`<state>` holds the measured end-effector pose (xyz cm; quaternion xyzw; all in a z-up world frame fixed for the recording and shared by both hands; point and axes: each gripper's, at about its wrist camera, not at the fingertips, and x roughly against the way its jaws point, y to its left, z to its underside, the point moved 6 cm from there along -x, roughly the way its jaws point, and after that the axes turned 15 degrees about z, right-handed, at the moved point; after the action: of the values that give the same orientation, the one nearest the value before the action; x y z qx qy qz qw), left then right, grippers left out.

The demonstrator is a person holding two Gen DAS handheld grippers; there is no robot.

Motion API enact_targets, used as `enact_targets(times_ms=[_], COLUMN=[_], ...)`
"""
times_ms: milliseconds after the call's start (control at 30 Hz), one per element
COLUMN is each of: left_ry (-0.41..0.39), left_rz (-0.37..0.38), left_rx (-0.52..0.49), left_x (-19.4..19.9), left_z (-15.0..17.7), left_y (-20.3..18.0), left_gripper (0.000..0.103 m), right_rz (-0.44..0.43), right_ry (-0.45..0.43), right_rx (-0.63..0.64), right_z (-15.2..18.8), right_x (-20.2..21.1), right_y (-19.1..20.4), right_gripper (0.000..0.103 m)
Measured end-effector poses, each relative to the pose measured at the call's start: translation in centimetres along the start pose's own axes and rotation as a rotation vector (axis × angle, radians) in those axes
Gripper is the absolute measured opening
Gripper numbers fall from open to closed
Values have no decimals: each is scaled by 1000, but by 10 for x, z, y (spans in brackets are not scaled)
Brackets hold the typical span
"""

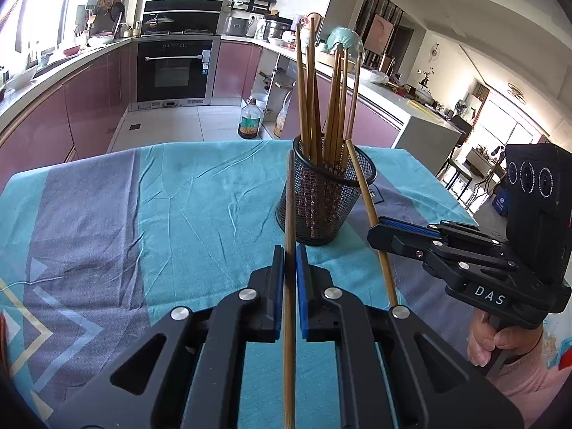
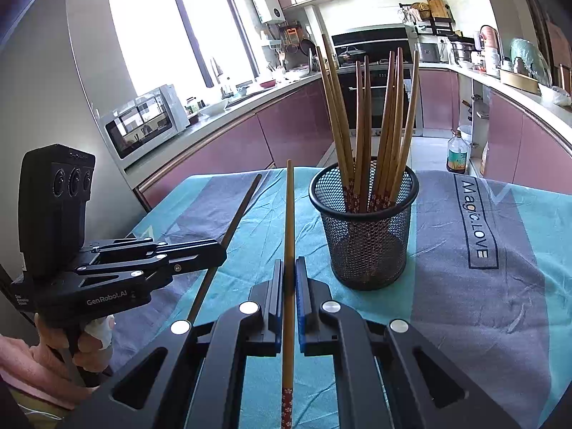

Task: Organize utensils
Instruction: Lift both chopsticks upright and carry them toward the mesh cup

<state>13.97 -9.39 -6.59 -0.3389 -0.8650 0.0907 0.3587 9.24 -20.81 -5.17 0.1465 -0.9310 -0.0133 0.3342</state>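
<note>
Kitchen w/ glossy mauve-pink cabinets (image 2: 228, 150) along both sides & pale countertops (image 1: 389, 89). Black built-in oven (image 1: 174, 69) at the far end, hood above it. Big window (image 2: 171, 35) blasting daylight in, white microwave (image 2: 146, 121) under it. Light floor tiles (image 1: 171, 121), oil bottle (image 1: 249, 121) on the floor. Teal/grey cloth (image 1: 143, 196) on the table.

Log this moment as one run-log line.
left claw: shut on chopstick | right claw: shut on chopstick | holder: upright on cloth, chopsticks inside | both chopsticks outside holder
</note>
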Motion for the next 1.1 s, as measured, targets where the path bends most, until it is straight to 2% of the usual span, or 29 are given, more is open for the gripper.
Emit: enact_targets(times_ms=[400, 1100], left_ry=[-26, -63], left_rz=[46, 61], left_rx=[2, -23], left_x=[5, 17], left_z=[-8, -17], left_y=[-9, -15], left_gripper=[7, 7], right_rz=[-14, -20], right_ry=[-32, -75], right_rx=[-15, -22], right_z=[-8, -20], right_x=[9, 20], right_y=[-3, -6], right_gripper=[5, 5])
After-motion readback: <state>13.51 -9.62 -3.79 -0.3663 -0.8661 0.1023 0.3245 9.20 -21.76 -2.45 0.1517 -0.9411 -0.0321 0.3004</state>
